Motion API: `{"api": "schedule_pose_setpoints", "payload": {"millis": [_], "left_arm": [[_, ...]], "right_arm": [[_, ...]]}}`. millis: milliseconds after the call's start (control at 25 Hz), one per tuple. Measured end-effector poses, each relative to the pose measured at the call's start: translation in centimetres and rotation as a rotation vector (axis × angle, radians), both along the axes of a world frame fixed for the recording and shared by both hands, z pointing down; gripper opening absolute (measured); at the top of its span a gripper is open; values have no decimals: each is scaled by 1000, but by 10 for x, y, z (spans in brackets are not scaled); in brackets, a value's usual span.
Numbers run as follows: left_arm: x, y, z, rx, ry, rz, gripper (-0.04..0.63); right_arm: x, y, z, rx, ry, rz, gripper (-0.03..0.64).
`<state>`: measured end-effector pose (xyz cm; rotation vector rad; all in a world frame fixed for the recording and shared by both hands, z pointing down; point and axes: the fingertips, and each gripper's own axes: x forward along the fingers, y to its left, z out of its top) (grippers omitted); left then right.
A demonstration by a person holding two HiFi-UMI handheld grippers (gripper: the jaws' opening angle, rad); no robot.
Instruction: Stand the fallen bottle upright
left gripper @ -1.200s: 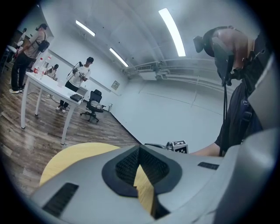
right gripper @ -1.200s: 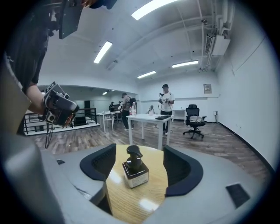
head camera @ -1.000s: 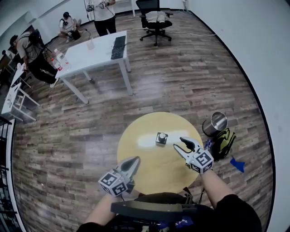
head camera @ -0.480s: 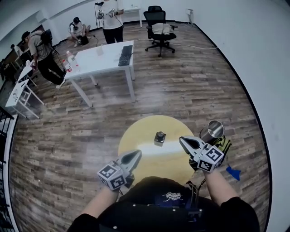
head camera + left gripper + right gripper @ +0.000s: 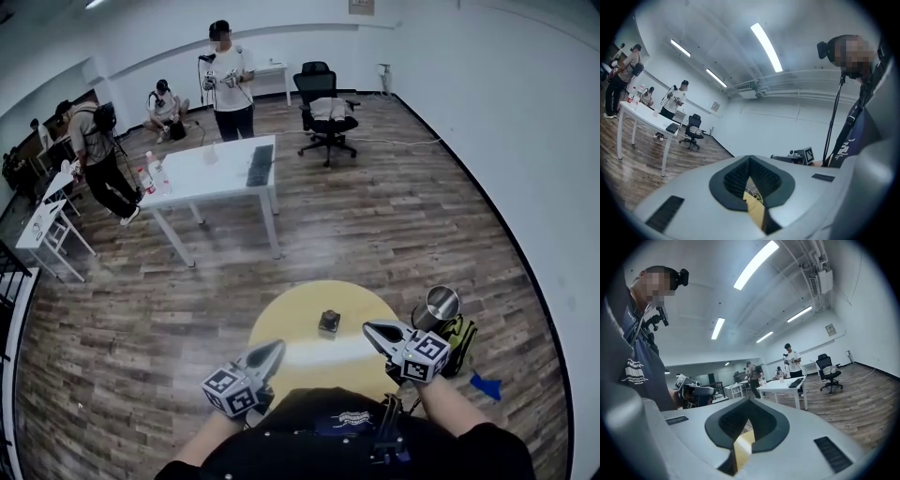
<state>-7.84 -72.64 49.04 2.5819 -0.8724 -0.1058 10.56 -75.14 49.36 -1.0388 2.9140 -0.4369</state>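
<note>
A small dark bottle (image 5: 329, 322) with a grey cap stands upright near the middle of the round yellow table (image 5: 291, 323). My left gripper (image 5: 274, 349) hangs over the table's near left edge, jaws shut and empty, well short of the bottle. The right gripper (image 5: 368, 327) is over the near right edge, a little to the right of the bottle and apart from it, also shut on nothing. In the left gripper view the shut tips (image 5: 750, 158) point level across the room at the right gripper (image 5: 799, 154). The right gripper view shows its closed tips (image 5: 749, 401).
A steel bin (image 5: 438, 305) and a green-black bag (image 5: 459, 336) sit on the floor right of the table. A white desk (image 5: 220, 173) with a keyboard, an office chair (image 5: 326, 112) and several people stand farther back.
Both grippers have risen and drawn back from the bottle toward my body. The right jaws, slightly apart a second ago, are closed now. The head view has tilted up. The bottle has not moved.
</note>
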Motion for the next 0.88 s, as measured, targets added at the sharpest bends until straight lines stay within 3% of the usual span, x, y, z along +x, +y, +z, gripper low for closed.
{"api": "schedule_pose_setpoints", "payload": {"millis": [880], "left_arm": [[0, -7, 10, -3, 0, 1, 17]], "right_arm": [[-5, -12, 2, 25, 25, -25, 6]]}}
